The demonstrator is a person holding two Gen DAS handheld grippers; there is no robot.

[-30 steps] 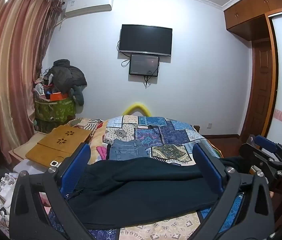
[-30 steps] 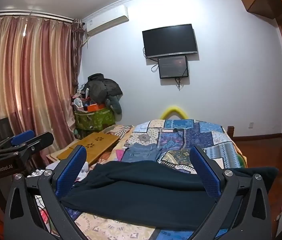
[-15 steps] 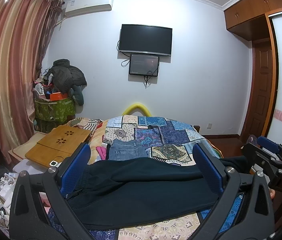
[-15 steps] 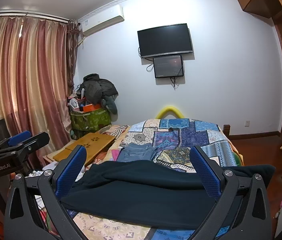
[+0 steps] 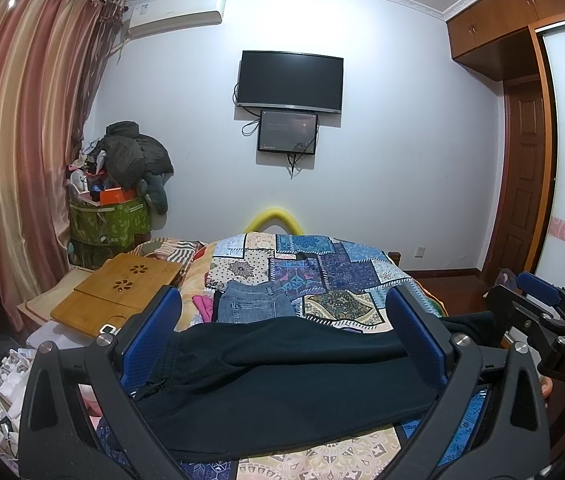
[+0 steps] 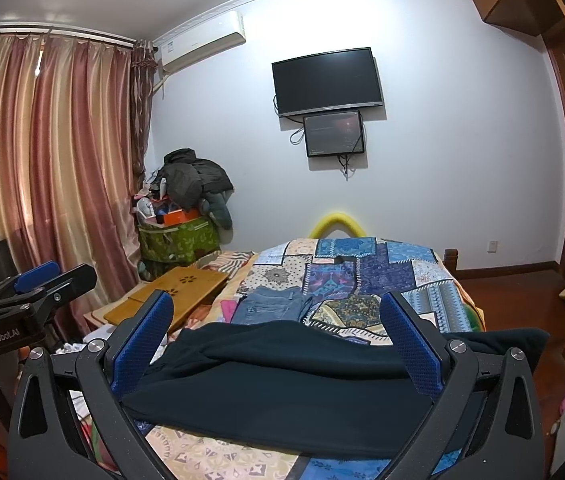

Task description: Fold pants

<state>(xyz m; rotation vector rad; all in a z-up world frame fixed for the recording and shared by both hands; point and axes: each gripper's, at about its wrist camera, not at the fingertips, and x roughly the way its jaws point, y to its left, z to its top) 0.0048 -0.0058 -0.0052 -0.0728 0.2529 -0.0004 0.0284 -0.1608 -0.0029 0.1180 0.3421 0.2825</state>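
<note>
Dark navy pants (image 5: 282,376) lie spread across the near end of the bed, waistband to the left; they also show in the right wrist view (image 6: 290,380). My left gripper (image 5: 282,328) is open and empty, held above the pants. My right gripper (image 6: 278,328) is open and empty, also above the pants. Each gripper shows from the side in the other's view: the right one (image 5: 538,312), the left one (image 6: 34,284).
Folded blue jeans (image 5: 254,306) lie on the patchwork bedspread (image 5: 334,276) behind the pants. A wooden lap tray (image 5: 118,288) sits left of the bed. Curtains (image 6: 42,184), a green bin (image 5: 110,220) piled with clothes, and a wall TV (image 5: 289,81) stand beyond.
The right wrist view has shifted slightly, as if the right gripper swung a little to the right and up. The pants have not moved. Both grippers stay open.
</note>
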